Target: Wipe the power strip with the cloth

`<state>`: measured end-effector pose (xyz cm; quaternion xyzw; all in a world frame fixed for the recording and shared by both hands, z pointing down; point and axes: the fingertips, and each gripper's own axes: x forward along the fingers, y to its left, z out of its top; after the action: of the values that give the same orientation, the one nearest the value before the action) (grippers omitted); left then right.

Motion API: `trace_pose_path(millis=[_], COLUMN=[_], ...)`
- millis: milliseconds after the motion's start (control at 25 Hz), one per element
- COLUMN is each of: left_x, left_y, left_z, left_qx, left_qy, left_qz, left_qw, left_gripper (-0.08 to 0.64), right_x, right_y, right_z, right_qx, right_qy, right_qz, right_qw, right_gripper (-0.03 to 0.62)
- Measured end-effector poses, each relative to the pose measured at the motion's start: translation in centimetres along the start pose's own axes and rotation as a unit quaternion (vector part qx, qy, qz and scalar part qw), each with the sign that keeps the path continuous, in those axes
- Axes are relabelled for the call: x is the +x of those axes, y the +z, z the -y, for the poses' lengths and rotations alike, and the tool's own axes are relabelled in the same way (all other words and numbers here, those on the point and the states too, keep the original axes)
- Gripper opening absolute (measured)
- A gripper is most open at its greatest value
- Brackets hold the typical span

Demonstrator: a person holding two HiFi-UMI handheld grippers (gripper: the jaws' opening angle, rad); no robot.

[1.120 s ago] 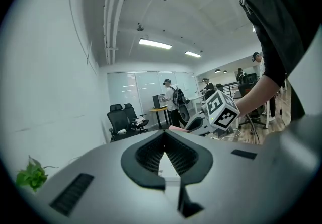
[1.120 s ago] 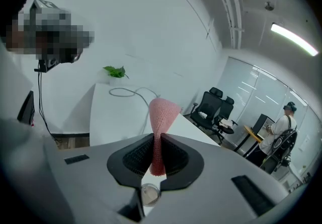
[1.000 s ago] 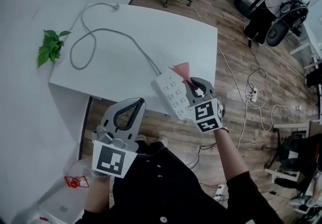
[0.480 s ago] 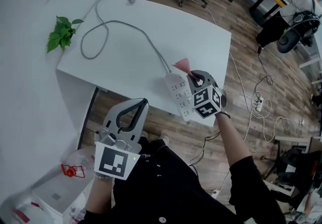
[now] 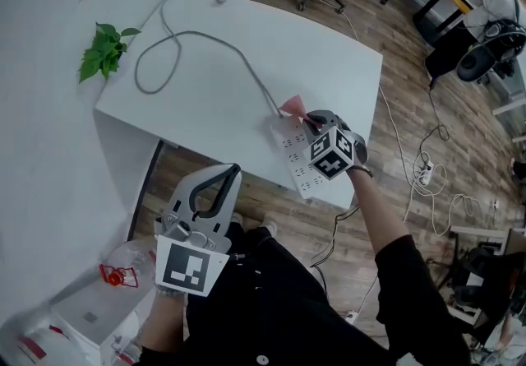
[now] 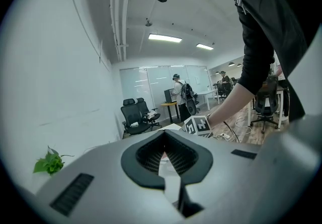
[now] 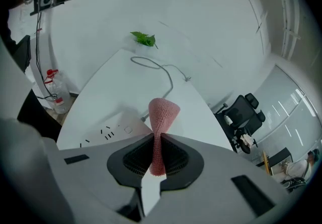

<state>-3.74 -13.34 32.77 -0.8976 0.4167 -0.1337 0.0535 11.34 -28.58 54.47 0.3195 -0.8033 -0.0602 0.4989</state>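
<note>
cloth (image 5: 292,104) farther up power strip (image 5: 297,162), in right hand-held gripper (image 5: 313,120)

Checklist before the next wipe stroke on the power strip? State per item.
1. Grip: right gripper shut on the pink cloth. Ok.
2. Position: cloth over the power strip at the end where the cord enters. Ok.
3. Contact: cloth touching the strip surface. Cannot tell.
4. Bracing: left gripper shut, empty, held off the table near the body. Not ok.
5. Seating: strip flat on the table, near end close to the edge. Ok, marginal.
6. Slack: cord loops loosely across the table. Ok.
</note>
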Motion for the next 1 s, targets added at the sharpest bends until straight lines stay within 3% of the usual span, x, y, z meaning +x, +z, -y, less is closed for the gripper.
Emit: trace_pose_path(millis=[440, 1000], left_x=[0.0, -0.2], left_y=[-0.6, -1.0], left_z=[0.7, 0.6], left_qx=[-0.006, -0.011], left_qy=[0.003, 0.008], left_qz=[-0.017, -0.019], left_qw=[0.9998, 0.9997], left_gripper=[0.014, 0.014], right_x=[1.4, 1.4], right_y=[-2.0, -2.4], right_z=[-1.7, -2.8], right_qx=[-0.006, -0.007], right_qy=[0.043, 0.056], right_qz=[-0.026, -0.03], right_qw=[0.999, 0.998], right_gripper=[0.051, 0.051])
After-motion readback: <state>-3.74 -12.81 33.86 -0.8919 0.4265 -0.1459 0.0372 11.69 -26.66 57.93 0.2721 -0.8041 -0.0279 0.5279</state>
